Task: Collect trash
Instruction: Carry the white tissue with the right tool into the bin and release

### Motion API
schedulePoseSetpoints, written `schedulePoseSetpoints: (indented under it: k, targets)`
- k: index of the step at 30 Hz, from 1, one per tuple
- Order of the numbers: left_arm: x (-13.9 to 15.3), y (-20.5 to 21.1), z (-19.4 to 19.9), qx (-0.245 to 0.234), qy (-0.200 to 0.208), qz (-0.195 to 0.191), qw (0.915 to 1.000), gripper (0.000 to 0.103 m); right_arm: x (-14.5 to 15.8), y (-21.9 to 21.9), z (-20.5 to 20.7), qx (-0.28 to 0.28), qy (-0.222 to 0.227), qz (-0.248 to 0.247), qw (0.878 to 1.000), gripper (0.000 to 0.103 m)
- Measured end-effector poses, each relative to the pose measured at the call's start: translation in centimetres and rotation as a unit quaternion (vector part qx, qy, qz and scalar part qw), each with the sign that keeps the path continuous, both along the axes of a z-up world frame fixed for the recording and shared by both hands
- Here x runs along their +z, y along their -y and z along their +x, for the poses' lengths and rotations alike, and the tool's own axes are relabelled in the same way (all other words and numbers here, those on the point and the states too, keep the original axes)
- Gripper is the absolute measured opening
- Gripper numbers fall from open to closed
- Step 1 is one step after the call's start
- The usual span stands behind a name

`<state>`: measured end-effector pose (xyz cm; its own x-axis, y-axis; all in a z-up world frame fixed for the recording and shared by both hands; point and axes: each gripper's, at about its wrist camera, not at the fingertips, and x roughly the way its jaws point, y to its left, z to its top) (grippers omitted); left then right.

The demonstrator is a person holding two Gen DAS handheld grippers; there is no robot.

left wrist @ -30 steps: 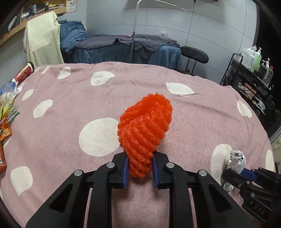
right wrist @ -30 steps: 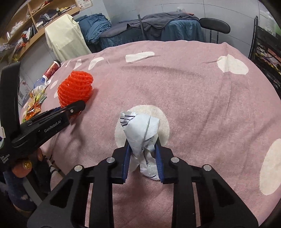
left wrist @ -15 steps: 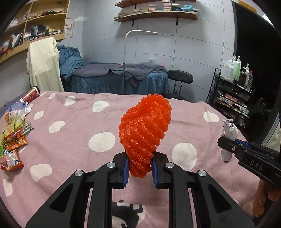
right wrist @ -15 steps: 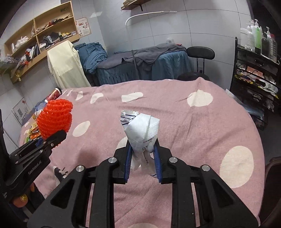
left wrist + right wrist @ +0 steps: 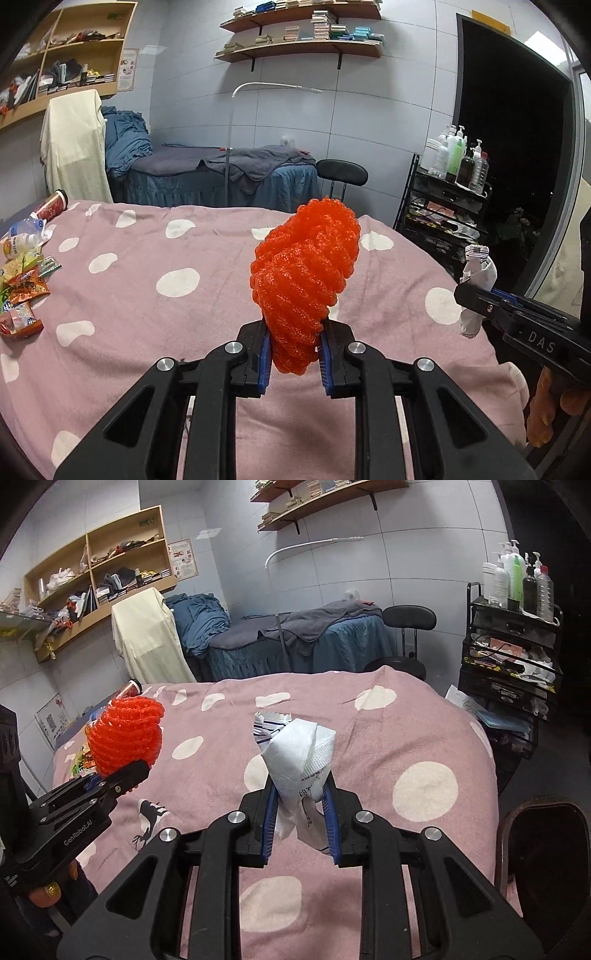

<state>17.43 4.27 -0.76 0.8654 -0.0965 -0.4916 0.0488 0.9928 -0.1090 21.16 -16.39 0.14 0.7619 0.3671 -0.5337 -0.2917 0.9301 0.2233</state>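
My left gripper (image 5: 293,354) is shut on a crumpled orange foam net (image 5: 306,280) and holds it well above the pink spotted bed cover (image 5: 166,325). It also shows in the right wrist view (image 5: 125,738) at the left. My right gripper (image 5: 299,823) is shut on a crumpled white wrapper (image 5: 299,760), also lifted off the cover. That wrapper shows in the left wrist view (image 5: 478,273) at the right edge.
Snack wrappers (image 5: 22,291), a plastic bottle (image 5: 22,236) and a red cup (image 5: 50,205) lie at the bed's left edge. A massage bed (image 5: 221,173), a black stool (image 5: 341,173) and a black cart with bottles (image 5: 454,184) stand beyond. A dark chair (image 5: 543,860) is at the right.
Both grippers have risen from the bed cover and pulled back, each still holding its piece of trash. The views now tilt up toward the room.
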Motion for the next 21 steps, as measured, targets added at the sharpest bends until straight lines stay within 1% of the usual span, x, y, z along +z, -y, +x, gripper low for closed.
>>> schedulePoseSetpoints:
  k: [3, 11, 21]
  targets:
    - [-0.2, 1.3, -1.0, -0.011, 0.003, 0.005, 0.9999, 0.021, 0.0, 1.6, -1.6, -0.011, 0.002, 0.007, 1.000, 0.024]
    - [-0.5, 3.7, -2.9, -0.038, 0.000, -0.012, 0.9992, 0.021, -0.5, 5.2, -5.1, -0.041, 0.000, 0.017, 0.999, 0.024]
    - [-0.9, 6.9, -4.9, -0.071, -0.004, -0.025, 0.9972, 0.021, -1.9, 10.3, -8.5, -0.103, -0.001, 0.010, 0.995, 0.024]
